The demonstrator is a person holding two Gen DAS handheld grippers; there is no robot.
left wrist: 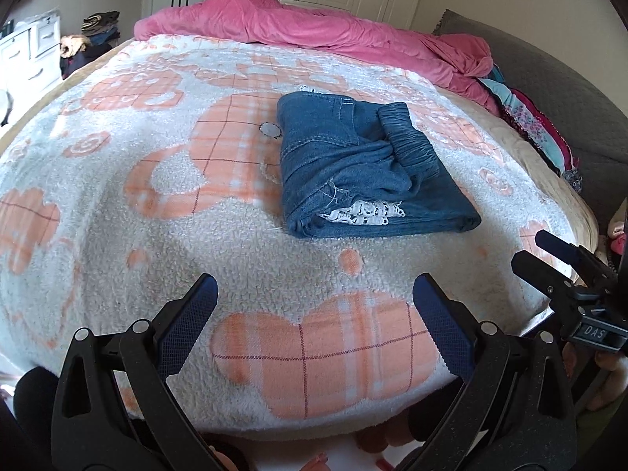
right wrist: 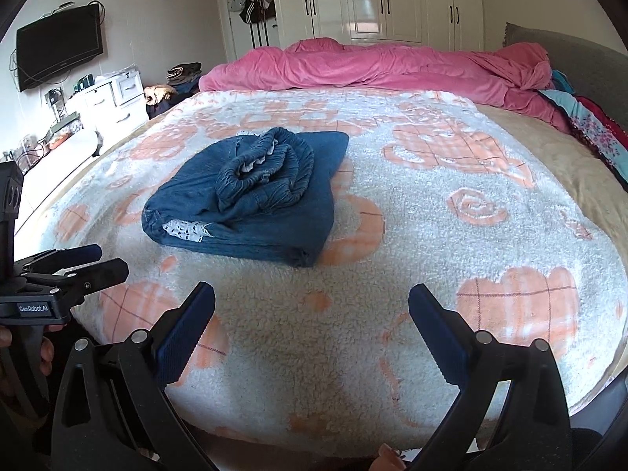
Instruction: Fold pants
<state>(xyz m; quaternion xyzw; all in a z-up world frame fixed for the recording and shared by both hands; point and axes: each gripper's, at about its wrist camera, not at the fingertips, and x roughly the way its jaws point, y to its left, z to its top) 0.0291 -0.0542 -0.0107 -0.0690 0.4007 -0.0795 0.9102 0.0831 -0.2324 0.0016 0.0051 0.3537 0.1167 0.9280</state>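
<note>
Blue denim pants lie folded into a compact bundle on the white and orange fleece blanket, elastic waistband bunched on top and white lace trim showing at the near edge. They also show in the right wrist view, left of centre. My left gripper is open and empty, held over the near edge of the bed, well short of the pants. My right gripper is open and empty, also at the near edge. Each gripper shows at the side of the other's view: the right one, the left one.
A pink duvet is heaped along the far side of the bed. Patterned clothes lie at the right by a grey headboard. White drawers, a wall TV and white wardrobes stand beyond the bed.
</note>
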